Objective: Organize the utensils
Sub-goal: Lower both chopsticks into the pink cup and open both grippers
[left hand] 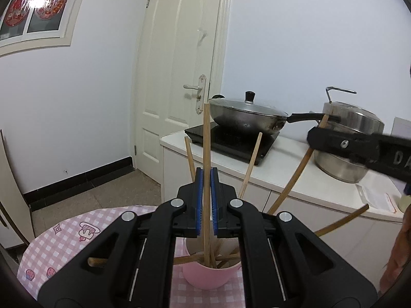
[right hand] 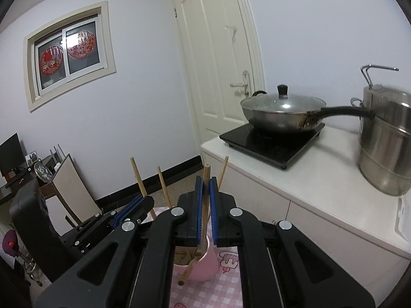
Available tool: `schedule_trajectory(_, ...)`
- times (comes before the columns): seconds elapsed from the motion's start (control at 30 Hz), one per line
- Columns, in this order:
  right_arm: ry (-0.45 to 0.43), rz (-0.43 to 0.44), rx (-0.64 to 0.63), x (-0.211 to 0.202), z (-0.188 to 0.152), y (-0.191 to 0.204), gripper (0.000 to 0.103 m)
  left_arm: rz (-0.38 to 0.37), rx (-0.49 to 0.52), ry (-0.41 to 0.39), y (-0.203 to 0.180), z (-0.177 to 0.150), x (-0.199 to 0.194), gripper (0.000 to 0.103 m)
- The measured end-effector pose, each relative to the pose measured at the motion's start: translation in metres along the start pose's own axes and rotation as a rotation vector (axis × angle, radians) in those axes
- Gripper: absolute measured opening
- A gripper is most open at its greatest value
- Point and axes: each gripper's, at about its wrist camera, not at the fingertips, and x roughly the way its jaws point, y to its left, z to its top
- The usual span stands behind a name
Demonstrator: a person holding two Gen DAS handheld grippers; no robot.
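Observation:
A pink cup point(left hand: 210, 274) point(right hand: 203, 267) stands on the pink checked tablecloth point(left hand: 77, 231) point(right hand: 231, 282) with several wooden chopsticks leaning in it. My left gripper point(left hand: 207, 177) is shut on an upright chopstick point(left hand: 206, 133) whose lower end is inside the cup. From the right wrist view, the left gripper point(right hand: 143, 201) shows at the left, above the cup. My right gripper point(right hand: 206, 182) is shut on another chopstick point(right hand: 206, 172) that also reaches down into the cup. The left wrist view shows the right gripper point(left hand: 312, 134) at the right, clamping its slanted chopstick point(left hand: 298, 174).
Behind the table runs a white counter point(right hand: 321, 179) with a black induction hob point(right hand: 269, 143), a lidded wok point(right hand: 280, 113) and a steel steamer pot point(right hand: 385, 148). A white door point(left hand: 179, 64) lies beyond. A folded board point(right hand: 69, 179) leans at the left.

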Motion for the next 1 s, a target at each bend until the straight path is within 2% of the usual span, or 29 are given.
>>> schedule_trajectory(0.4,0.036,-0.015,0.021,0.006,-0.007,-0.003,0.006,-0.024,0.004,0.05,-0.001,0.002,0.002,0.007)
schedule_trajectory(0.93,0.011,-0.021,0.036,-0.017,-0.003,-0.002,0.008,-0.065,0.01,0.066,-0.009,0.014,-0.02,0.007)
schedule_trajectory(0.97,0.008,-0.021,0.037,-0.019,-0.002,-0.001,0.009,-0.067,0.012,0.066,-0.009,0.015,-0.023,0.009)
schedule_trajectory(1.0,0.004,-0.021,0.038,-0.022,-0.002,0.0,0.01,-0.07,0.011,0.065,-0.01,0.016,-0.026,0.019)
